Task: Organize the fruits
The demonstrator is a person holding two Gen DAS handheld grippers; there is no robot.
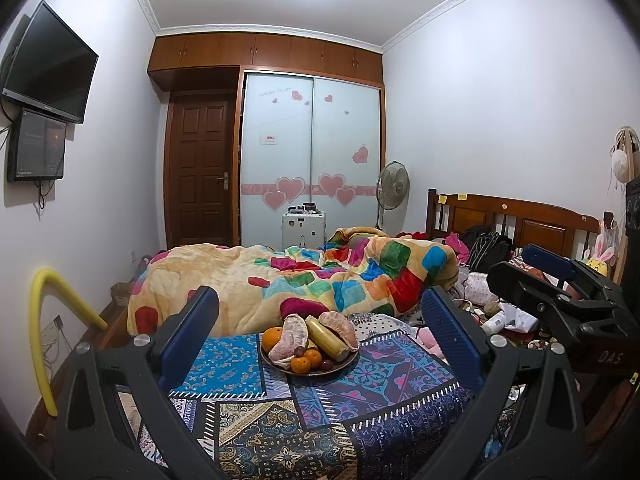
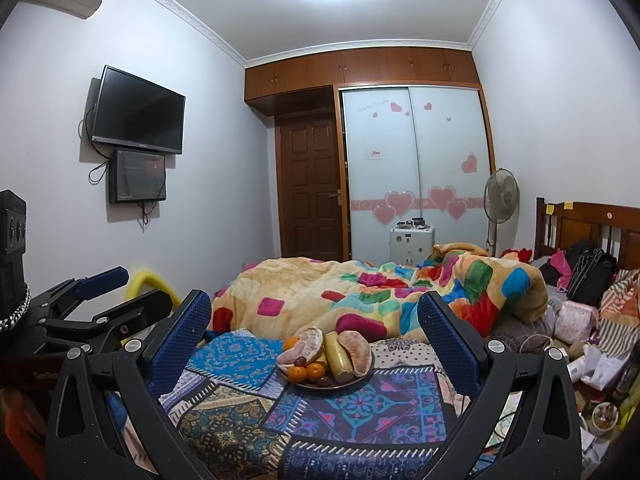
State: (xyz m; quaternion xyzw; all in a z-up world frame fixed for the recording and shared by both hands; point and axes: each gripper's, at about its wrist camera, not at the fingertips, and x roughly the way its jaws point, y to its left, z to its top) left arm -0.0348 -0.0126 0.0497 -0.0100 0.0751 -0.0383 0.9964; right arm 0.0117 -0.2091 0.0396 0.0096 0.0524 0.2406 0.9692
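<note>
Both the left gripper and the right gripper are spread wide and hold nothing. Between each pair of jaws, toward 12 o'clock, sits one plate on a patterned cloth, carrying two peeled pomelo pieces, one banana, three oranges and a few dark grapes. Beyond lies one colourful blanket.

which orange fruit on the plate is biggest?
The large round orange at the back-left rim of the brown plate, behind the peeled pomelo piece. The two small mandarins sit at the front edge.
</note>
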